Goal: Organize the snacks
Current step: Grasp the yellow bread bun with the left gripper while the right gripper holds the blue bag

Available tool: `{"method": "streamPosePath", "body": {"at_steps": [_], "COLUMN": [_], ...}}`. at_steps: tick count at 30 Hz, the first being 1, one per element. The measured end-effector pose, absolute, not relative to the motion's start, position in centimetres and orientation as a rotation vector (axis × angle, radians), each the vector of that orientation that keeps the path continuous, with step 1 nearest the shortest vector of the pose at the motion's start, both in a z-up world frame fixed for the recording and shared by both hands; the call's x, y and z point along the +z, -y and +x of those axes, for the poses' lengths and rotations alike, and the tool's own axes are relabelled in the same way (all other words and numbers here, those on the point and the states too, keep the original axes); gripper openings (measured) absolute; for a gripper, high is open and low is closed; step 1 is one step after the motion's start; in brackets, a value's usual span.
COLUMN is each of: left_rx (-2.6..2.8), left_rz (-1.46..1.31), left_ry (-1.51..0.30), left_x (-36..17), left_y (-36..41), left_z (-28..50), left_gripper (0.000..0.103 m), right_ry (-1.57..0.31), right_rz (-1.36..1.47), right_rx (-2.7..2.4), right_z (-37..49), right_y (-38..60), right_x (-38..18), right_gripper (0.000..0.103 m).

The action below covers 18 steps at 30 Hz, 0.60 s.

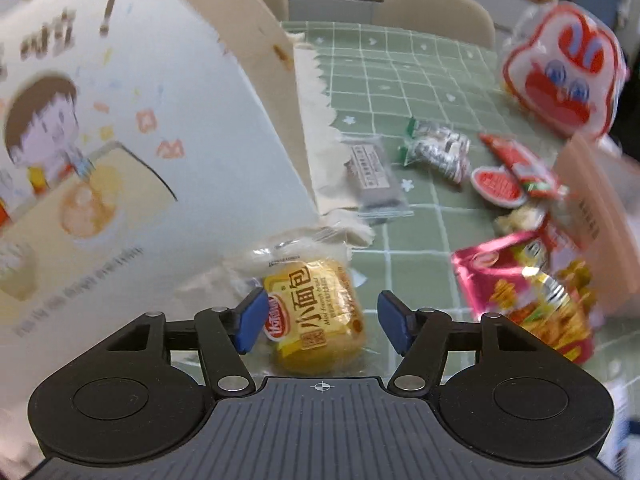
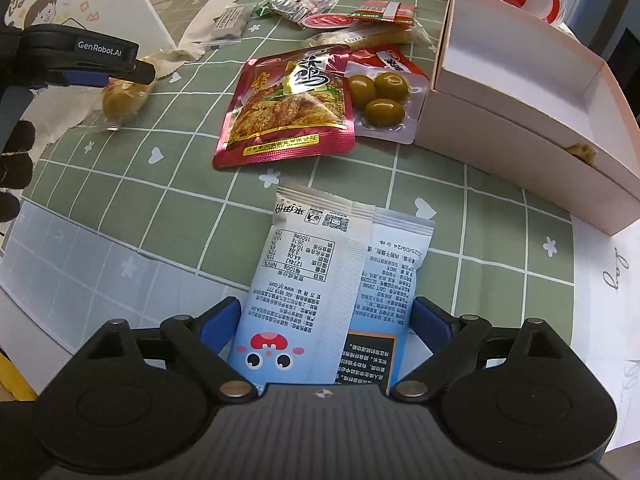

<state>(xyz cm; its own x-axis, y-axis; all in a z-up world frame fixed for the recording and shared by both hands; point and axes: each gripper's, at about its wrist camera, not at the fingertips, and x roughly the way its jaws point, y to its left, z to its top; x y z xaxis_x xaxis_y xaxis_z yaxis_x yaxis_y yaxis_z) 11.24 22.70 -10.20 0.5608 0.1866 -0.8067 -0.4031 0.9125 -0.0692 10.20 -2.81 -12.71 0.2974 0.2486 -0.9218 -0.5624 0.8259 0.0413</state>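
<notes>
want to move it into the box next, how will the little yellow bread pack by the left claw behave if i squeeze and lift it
The bread pack looks soft and puffy, so it will probably squash between the left claw rather than resist. Its clear glossy wrapper may slip. It seems light, and the loose crimped wrapper end would likely flop.

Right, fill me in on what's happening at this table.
A person is sorting snacks with handheld tongs in each hand. The left tongs stand open around a yellow mini bread packet lying beside a white illustrated box, not gripping it. The right tongs straddle a blue-and-white snack pouch on the green checked tablecloth, with their pads off it. An open pink box waits nearby.
</notes>
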Motion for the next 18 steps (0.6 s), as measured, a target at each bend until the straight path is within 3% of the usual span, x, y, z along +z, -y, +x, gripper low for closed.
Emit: {"method": "streamPosePath", "body": {"at_steps": [5, 8, 18], "left_rx": [0.354, 0.359, 0.321], "left_rz": [-0.244, -0.178, -0.372], "left_ry": [-0.910, -0.917, -0.812], "left_x": [-10.4, -10.3, -9.2], "left_y": [-23.1, -22.8, -24.7], "left_z": [12.2, 11.9, 7.7], "left_gripper": [0.072, 0.060, 0.058], "right_ry": [-1.145, -1.147, -1.128], "right_rz": [-0.323, -0.309, -0.268], "right_rx": [0.534, 0.514, 0.466], "right_z": [9.9, 9.7, 8.8], "right_y": [2.8, 3.1, 3.3], "right_x": [-12.7, -12.7, -12.9], "right_gripper": [0.093, 0.093, 0.093]}}
